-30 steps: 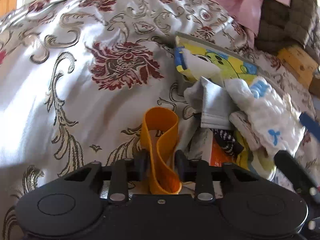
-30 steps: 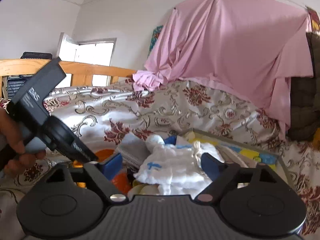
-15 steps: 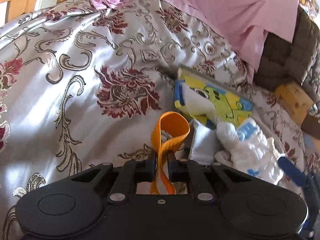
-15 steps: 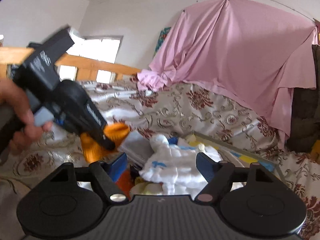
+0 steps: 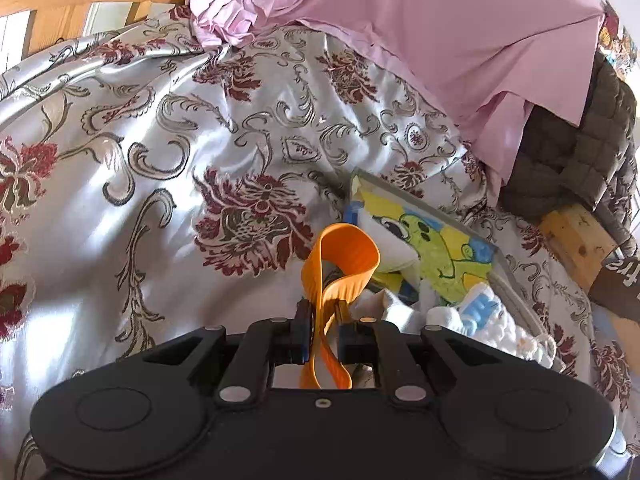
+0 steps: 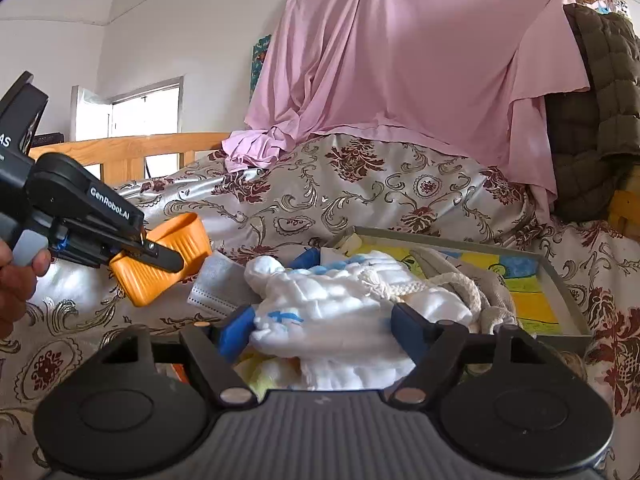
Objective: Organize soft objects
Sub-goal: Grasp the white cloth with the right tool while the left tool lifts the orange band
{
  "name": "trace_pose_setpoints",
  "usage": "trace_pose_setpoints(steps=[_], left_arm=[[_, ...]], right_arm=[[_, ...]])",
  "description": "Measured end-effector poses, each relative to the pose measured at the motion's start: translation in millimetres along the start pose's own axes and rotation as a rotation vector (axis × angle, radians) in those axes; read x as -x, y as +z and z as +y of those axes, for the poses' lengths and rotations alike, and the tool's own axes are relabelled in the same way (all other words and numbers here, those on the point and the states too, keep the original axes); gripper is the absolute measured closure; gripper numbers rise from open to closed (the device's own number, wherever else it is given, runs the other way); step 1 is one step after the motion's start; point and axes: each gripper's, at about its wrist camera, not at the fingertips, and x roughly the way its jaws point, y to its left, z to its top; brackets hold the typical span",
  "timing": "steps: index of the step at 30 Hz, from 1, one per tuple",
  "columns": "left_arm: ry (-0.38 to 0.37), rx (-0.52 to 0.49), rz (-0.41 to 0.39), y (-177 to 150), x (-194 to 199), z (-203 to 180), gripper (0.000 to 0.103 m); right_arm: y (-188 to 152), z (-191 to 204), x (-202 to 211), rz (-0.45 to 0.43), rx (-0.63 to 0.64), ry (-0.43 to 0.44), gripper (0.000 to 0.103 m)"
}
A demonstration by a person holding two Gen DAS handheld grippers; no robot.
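The left gripper (image 5: 323, 330) has its jaws pinched nearly together on an orange ribbed band (image 5: 338, 268), a looped strip that rises in a fold above the fingertips at the centre of the left wrist view and trails down between them. In the right wrist view the same band (image 6: 160, 258) sits at the left of the frame, clamped and held clear above the patterned bedspread (image 6: 360, 200), with the person's left hand (image 6: 16, 280) at the frame's left edge.

The right gripper (image 6: 320, 330) is wide open, its blue pads on either side of a white quilted cloth with blue marks (image 6: 340, 300) at the lower centre. Whether the pads touch the cloth I cannot tell. This cloth lies at the near corner of a shallow grey tray (image 6: 560, 280) with a yellow cartoon lining, amid a heap that includes a thick white cord (image 6: 440, 284) and a grey folded face mask (image 6: 220, 280).

The step in hand looks like sorting the band out of the pile: it is already lifted, not yet set down. The next move probably calls for carrying it to a chosen spot, the tray or bare bedspread, and opening the jaws low, since the springy loop may flop or roll.
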Motion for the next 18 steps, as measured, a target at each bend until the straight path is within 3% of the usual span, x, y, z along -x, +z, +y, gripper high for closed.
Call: trace_pose_setpoints(steps=[6,8,10,13,18], left_arm=[[-0.019,-0.019,-0.02,2.0,3.5,-7.0,0.091],[-0.026,-0.026,-0.026,2.8,4.7,-10.0,0.091],[-0.033,-0.028,-0.033,4.0,6.5,-12.6,0.091],[-0.042,-0.025,-0.042,6.1,8.9,-16.0,0.091],[-0.057,-0.017,-0.058,9.6,13.0,-23.2,0.09]], right_arm=[[-1.1,2.1,-3.4,0.017,-0.004,-0.016,0.025],[-0.5,2.6,-5.2,0.027,0.0,-0.024,0.035],[-1.6,2.4,-6.4,0.037,-0.002,-0.041,0.056],[0.6,-1.7,-4.8,0.042,-0.048,-0.03,0.069],[9.9,-1.5,9.7,0.0,-0.055,0.023,0.079]])
